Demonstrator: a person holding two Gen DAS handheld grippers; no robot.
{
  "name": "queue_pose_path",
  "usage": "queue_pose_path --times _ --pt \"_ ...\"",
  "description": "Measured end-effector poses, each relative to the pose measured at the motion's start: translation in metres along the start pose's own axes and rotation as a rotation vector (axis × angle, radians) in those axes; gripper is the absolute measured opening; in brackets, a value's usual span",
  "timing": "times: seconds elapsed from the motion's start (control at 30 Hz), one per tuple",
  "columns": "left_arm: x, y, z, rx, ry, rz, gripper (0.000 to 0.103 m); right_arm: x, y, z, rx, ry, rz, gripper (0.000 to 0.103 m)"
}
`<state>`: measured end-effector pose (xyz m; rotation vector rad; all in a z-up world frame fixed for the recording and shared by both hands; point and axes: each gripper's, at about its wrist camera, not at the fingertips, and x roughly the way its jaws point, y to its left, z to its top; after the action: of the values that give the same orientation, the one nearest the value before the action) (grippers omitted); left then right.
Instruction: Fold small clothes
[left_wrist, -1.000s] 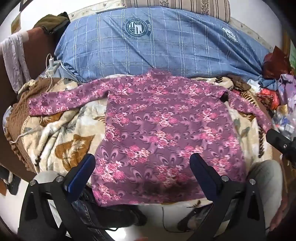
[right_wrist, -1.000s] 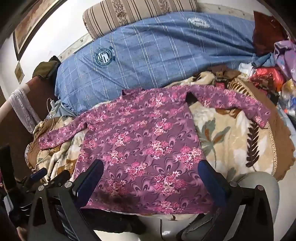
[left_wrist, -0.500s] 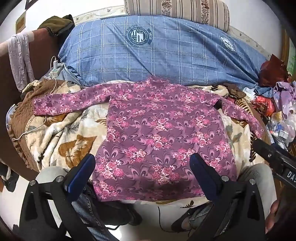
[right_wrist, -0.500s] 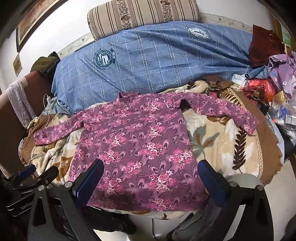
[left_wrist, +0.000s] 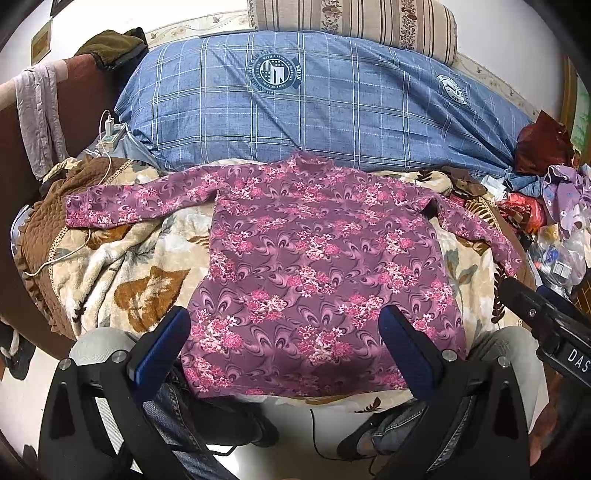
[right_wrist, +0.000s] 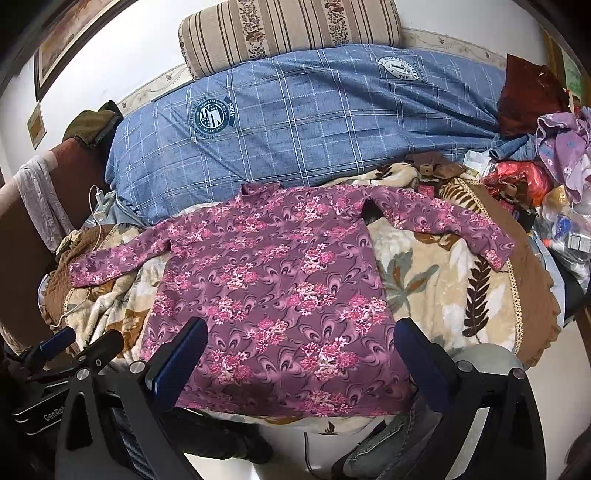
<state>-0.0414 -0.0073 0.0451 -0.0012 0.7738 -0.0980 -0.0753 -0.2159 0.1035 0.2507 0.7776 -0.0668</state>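
Observation:
A purple long-sleeved top with pink flowers (left_wrist: 317, 258) lies flat on the bed, collar at the far side, both sleeves spread out to the sides, hem at the near edge. It also shows in the right wrist view (right_wrist: 280, 291). My left gripper (left_wrist: 284, 325) is open and empty, raised above the hem. My right gripper (right_wrist: 301, 339) is open and empty, also above the hem. The right gripper's body shows at the right edge of the left wrist view (left_wrist: 543, 325); the left gripper's body shows at the lower left of the right wrist view (right_wrist: 62, 354).
A beige leaf-print blanket (left_wrist: 110, 266) covers the bed. A blue checked duvet (left_wrist: 332, 103) and striped pillow (left_wrist: 354, 26) lie behind. Piled clothes and bags (left_wrist: 546, 206) sit at the right. A white charger cable (left_wrist: 107, 129) runs at the left. Knees and shoes are below.
Both grippers have pulled back and up from the top, so more of the bed and the far pillow shows. The top has not moved.

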Motion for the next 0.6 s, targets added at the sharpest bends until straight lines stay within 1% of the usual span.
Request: queue_pose_path --times 0.6 --pt "-0.0011 -0.0057 -0.0005 0.009 0.002 0.000 0.102 -0.0002 0.0021 -0.0002 0.002 -0.004 -0.005 0.101"
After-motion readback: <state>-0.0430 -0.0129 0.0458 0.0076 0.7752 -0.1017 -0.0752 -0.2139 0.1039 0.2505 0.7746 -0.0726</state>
